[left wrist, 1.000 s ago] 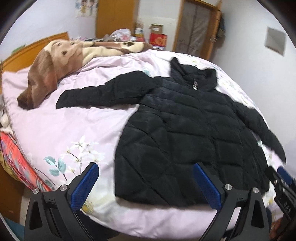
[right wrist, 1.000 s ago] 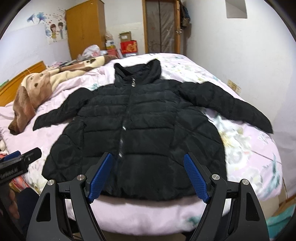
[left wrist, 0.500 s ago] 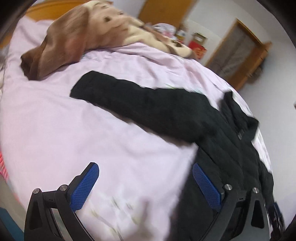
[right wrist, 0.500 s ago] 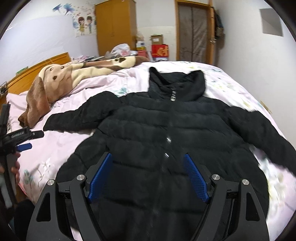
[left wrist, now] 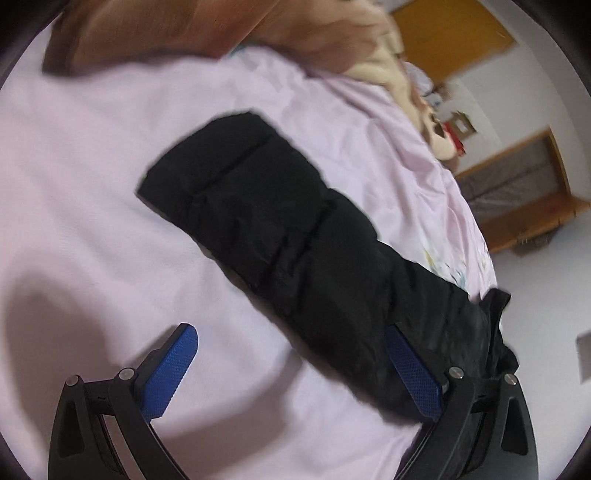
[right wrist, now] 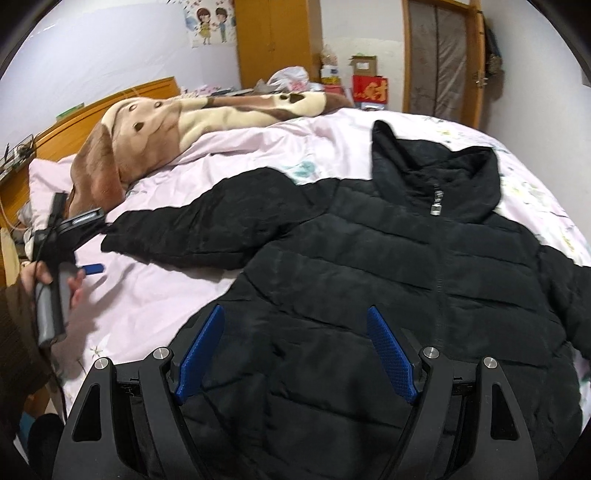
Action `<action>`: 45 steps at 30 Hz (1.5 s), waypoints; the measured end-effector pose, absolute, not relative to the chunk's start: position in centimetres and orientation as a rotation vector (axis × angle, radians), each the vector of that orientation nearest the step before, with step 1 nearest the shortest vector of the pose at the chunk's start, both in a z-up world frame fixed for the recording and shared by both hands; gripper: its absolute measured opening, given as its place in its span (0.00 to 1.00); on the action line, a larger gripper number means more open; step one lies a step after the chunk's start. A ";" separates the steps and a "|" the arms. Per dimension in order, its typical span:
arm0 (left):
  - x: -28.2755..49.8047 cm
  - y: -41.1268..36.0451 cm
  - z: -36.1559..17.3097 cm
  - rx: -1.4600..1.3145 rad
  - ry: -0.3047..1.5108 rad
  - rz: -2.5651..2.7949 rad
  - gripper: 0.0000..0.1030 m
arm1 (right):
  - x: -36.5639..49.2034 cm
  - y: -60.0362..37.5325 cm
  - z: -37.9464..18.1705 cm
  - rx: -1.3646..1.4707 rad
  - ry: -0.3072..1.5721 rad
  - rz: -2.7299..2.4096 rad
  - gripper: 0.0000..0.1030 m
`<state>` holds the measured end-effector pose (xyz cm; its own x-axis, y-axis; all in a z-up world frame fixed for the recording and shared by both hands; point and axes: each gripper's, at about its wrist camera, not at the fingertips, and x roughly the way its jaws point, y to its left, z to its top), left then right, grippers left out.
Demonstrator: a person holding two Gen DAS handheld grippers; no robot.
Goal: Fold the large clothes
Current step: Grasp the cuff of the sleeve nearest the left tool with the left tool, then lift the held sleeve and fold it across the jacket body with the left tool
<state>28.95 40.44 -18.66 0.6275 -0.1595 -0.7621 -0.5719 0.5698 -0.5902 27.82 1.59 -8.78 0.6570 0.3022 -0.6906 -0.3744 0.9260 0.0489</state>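
On pink floral bedsheet (right wrist: 155, 295): black quilted puffer jacket (right wrist: 388, 280) lies flat, zipped.
Left gripper (left wrist: 291, 365) jaws apart over sleeve (left wrist: 280, 236) at 12 o'clock; right gripper (right wrist: 295, 350) jaws apart above hem, holding nothing.

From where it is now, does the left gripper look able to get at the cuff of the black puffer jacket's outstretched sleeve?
Probably yes. The left gripper is open over the pink bedsheet, and nothing lies between it and the sleeve cuff of the black puffer jacket.

Black jacket (right wrist: 406, 295) right sleeve beyond frame edge; blanket (left wrist: 221, 33) blurred
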 end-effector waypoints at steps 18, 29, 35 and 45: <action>33.1 41.1 -19.1 -1.064 0.801 0.355 0.36 | 29.8 4.1 -9.8 -0.114 0.784 0.418 0.77; 33.6 34.1 -8.5 -0.678 0.647 0.280 0.17 | 29.8 1.3 -7.6 -0.051 0.754 0.380 0.77; 34.0 26.6 -3.0 -0.473 0.580 0.128 0.17 | 29.7 -1.4 -5.9 0.006 0.712 0.352 0.77; 35.8 12.9 -0.7 -0.300 0.618 -0.113 0.17 | 29.5 -8.3 -4.0 0.092 0.660 0.233 0.77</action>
